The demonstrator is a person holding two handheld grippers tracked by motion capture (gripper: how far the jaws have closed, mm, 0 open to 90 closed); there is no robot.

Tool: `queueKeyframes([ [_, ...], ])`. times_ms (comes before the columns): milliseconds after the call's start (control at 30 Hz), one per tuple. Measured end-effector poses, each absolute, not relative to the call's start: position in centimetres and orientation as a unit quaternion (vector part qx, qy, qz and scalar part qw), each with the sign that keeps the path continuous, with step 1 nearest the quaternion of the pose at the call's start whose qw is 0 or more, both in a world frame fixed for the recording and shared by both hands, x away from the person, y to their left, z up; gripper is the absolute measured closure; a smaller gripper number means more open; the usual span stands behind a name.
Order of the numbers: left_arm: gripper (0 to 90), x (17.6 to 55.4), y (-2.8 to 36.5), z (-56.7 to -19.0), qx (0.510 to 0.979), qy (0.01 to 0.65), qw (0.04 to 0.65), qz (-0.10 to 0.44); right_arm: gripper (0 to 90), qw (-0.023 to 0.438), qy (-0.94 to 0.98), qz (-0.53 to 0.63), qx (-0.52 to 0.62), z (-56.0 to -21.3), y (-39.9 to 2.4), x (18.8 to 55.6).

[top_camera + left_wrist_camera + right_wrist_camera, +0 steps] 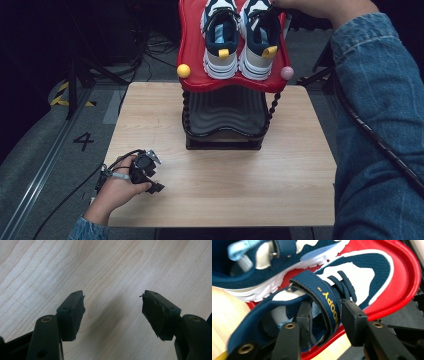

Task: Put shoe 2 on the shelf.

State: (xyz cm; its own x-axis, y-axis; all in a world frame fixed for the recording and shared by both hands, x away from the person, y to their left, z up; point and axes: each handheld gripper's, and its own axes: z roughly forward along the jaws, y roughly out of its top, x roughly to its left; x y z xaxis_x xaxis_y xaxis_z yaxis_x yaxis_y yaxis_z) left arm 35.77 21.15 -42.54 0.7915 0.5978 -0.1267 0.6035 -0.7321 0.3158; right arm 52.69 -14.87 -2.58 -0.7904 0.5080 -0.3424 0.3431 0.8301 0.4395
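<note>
A pair of navy-and-white sneakers stands on the red top tray [192, 47] of a small rack at the table's far side, the left shoe [220, 37] beside the right shoe [260, 42]. In the right gripper view my right gripper [325, 302] is at the right shoe [367, 275]. Its jaws straddle the navy strap [324, 293] with yellow lettering, one pad inside the shoe's mouth and one outside, and neither pad presses on the strap. A hand holds my left gripper [156, 173] low over the table's front left corner. It is open [112, 296] with only bare wood between its pads.
The rack has a black ribbed lower shelf [225, 120] and beaded posts, with a yellow ball [183, 70] and a pink ball [286, 73] at its front corners. It stands on a wooden table [225, 190]. A denim sleeve [380, 125] reaches along the right side. Cables lie on the dark floor.
</note>
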Motion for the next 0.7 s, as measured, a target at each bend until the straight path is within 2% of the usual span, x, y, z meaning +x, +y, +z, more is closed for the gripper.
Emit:
queueKeyframes([
  [167, 34.9, 35.8, 21.2, -42.5, 0.930, 0.325, 0.172, -0.008, 57.1, 0.215, 0.924, 0.227, 0.221, -1.9, -16.9, 50.0],
  [300, 34.8, 35.9, 21.2, -42.5, 0.930, 0.324, 0.174, -0.006, 57.1, 0.203, 0.926, 0.229, 0.219, -2.9, -19.2, 47.4],
  [467, 34.7, 36.2, 20.8, -42.4, 0.929, 0.329, 0.168, -0.008, 57.2, 0.171, 0.925, 0.247, 0.232, -5.7, -23.3, 44.3],
  [700, 34.4, 36.8, 20.4, -42.0, 0.925, 0.337, 0.174, -0.002, 57.1, 0.158, 0.924, 0.240, 0.250, -11.4, -28.2, 41.4],
])
